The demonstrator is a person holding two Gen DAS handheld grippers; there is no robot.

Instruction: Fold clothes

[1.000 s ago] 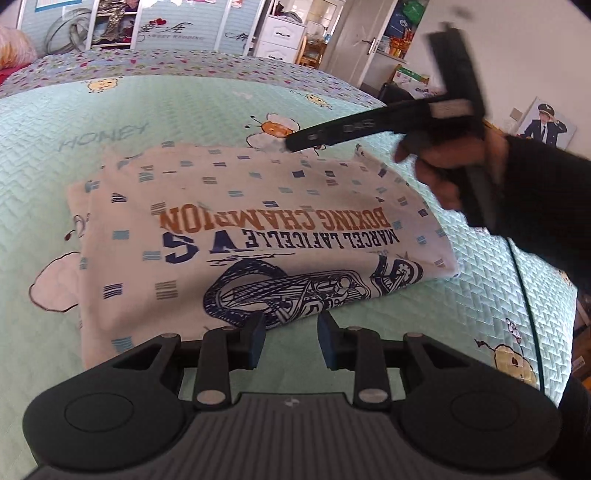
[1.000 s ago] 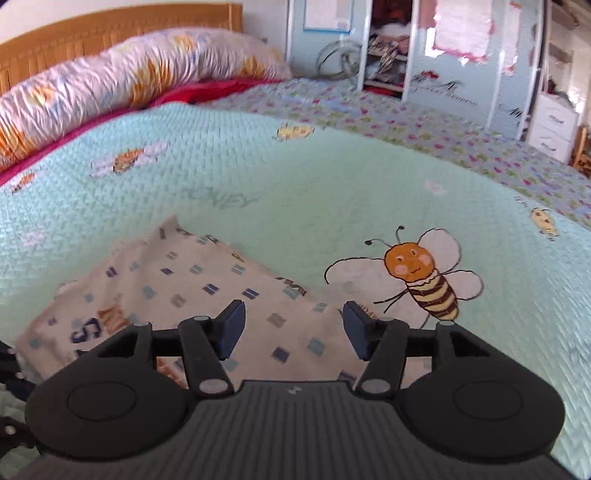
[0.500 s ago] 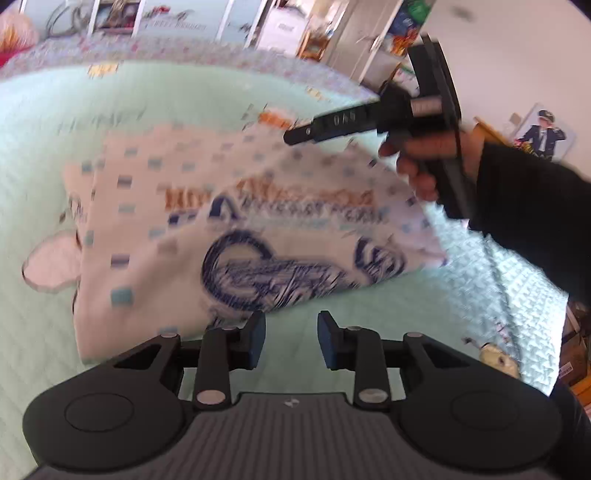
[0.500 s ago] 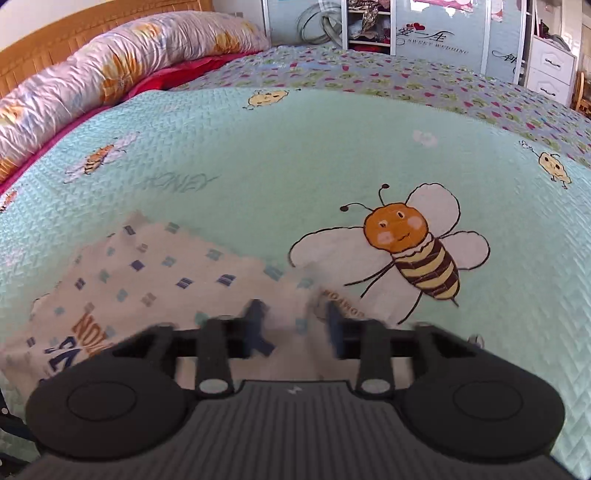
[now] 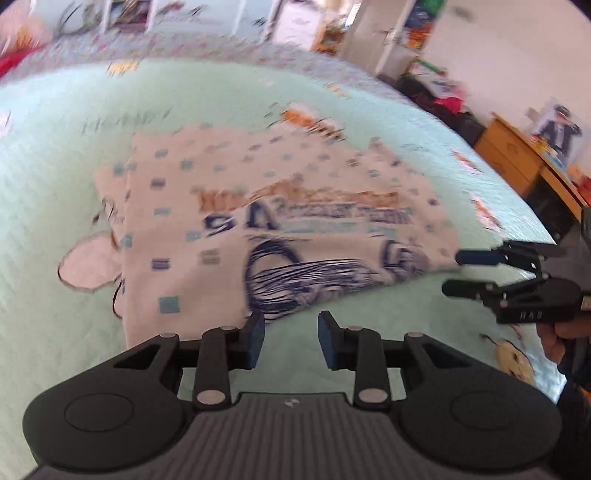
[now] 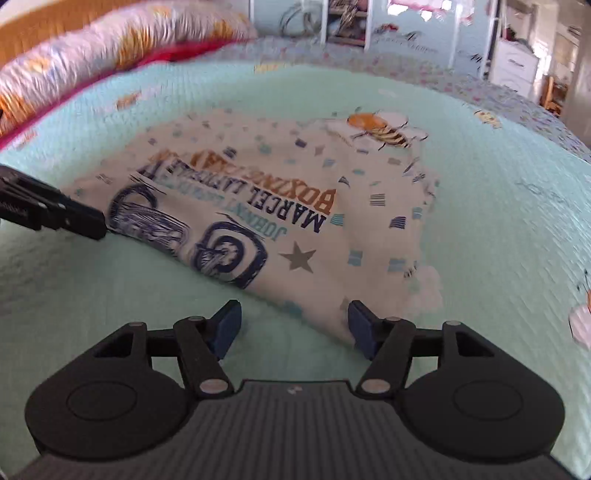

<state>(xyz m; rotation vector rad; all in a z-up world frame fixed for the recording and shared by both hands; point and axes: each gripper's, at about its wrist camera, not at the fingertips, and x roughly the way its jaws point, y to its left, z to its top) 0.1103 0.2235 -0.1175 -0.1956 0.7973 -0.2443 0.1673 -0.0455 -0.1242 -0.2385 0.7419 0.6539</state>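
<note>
A folded white shirt with blue and orange print lies flat on the mint bedspread. My left gripper hovers just short of its near edge, jaws apart with nothing between them. To the right, my right gripper sits at the shirt's right corner, held by a hand. In the right wrist view the shirt fills the middle. There the right gripper is opening wide, with the shirt's near edge just between its tips and the pads not pressing on it. The left gripper reaches in from the left.
A flowered pillow lies along the bed's far left. White wardrobes stand beyond the bed. A wooden desk stands past the bed's right side. Bee prints dot the bedspread.
My right gripper swung from over the shirt's far edge down to its near right corner, narrowing and then widening its jaws. The left gripper stayed nearly in place.
</note>
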